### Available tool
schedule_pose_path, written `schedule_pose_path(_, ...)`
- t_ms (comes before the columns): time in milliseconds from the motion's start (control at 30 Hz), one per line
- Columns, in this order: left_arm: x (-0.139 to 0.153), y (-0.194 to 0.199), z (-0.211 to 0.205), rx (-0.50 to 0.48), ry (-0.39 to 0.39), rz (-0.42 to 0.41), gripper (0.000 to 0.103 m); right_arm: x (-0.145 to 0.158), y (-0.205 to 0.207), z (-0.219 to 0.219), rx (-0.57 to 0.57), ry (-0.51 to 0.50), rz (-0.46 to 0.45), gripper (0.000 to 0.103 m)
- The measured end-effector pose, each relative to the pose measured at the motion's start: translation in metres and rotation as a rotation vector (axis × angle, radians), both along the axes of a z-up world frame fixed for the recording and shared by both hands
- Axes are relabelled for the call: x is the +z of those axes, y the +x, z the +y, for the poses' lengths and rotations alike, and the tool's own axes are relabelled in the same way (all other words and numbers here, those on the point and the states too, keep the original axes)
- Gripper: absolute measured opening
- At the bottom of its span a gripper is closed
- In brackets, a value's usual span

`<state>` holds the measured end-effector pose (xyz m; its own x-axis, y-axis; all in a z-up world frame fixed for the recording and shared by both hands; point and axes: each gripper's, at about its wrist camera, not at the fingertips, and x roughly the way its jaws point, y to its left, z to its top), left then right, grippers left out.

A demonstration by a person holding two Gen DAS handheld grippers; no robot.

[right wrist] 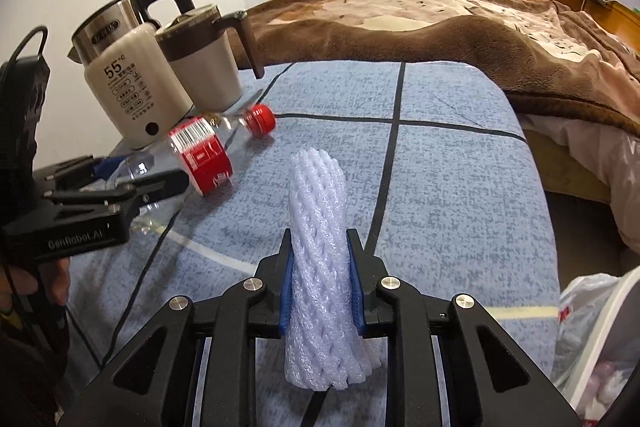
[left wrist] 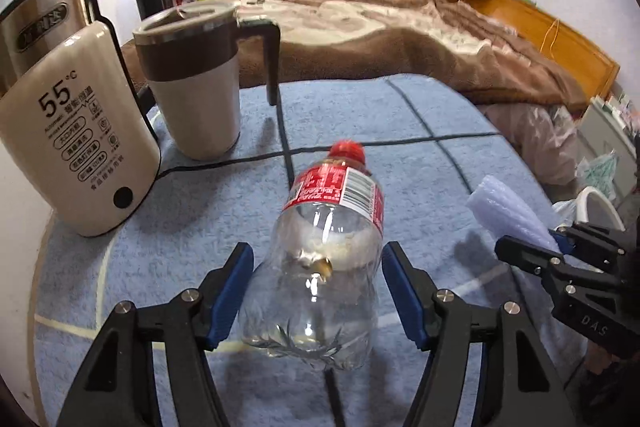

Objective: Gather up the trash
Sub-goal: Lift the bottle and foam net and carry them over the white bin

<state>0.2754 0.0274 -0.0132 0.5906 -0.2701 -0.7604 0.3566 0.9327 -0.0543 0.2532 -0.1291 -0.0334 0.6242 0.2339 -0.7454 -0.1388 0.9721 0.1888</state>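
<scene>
A clear plastic bottle [left wrist: 324, 267] with a red cap and a red label lies on the blue checked tablecloth [left wrist: 400, 115], cap pointing away from me. My left gripper [left wrist: 318, 255] straddles its lower body, with a blue pad on each side and thin gaps still showing, so it is open. From the right wrist view the same bottle [right wrist: 200, 155] lies between the left gripper's fingers [right wrist: 156, 187]. My right gripper [right wrist: 318, 239] is shut on a white foam net sleeve [right wrist: 318, 187], squeezed between its blue pads. That sleeve [left wrist: 508, 207] casts a shadow on the cloth.
A cream electric kettle [left wrist: 80, 131] and a lidded mug [left wrist: 196, 99] stand at the table's far left, with a black cable [left wrist: 224, 161] running past them. A bed with a brown blanket [left wrist: 400, 39] lies behind. A white plastic bag [right wrist: 592, 327] sits off the table's right edge.
</scene>
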Motion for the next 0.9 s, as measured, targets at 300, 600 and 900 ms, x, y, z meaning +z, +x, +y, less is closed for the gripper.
schedule_pose_path(300,0.011,-0.032,-0.017,-0.028,-0.035,-0.032,0.064,0.013,-0.030,-0.021,-0.053,0.035,-0.035,0.023)
schedule_pose_path(600,0.017,-0.057,-0.033,-0.058,-0.065,-0.051,0.063,0.026,-0.053,-0.037,-0.077,0.059,-0.069,0.023)
schedule_pose_path(900,-0.002,-0.053,-0.049,-0.116,-0.018,0.066,0.066,0.022,-0.059,-0.047,-0.096,0.071,-0.060,0.024)
